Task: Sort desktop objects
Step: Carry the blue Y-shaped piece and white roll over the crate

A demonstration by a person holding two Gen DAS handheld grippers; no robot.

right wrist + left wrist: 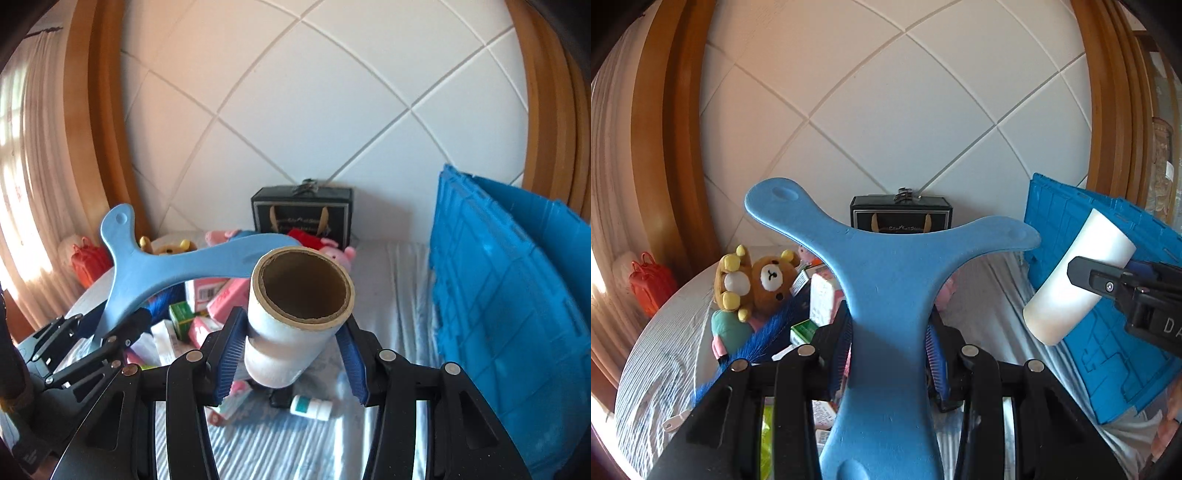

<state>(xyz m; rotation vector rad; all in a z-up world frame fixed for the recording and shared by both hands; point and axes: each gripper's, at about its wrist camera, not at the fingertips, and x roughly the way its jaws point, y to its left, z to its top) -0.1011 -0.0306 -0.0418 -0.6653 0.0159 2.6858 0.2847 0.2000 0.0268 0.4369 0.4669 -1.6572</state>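
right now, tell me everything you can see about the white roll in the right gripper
The white roll is a cylinder of glossy white film wound on a brown cardboard core, its hollow open end facing the right wrist camera. It is held off the striped cloth, lying along the fingers, tilted up slightly. The right gripper clamps it from both sides with its blue ribbed pads. Nothing else touches it. In the left wrist view it shows in front of the blue crate.

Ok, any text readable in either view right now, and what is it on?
"DA", cut off at the frame edge: right gripper body.
Script lettering on the black gift bag: too blurred to read.
Print and barcode on the pink boxes: too small to read.
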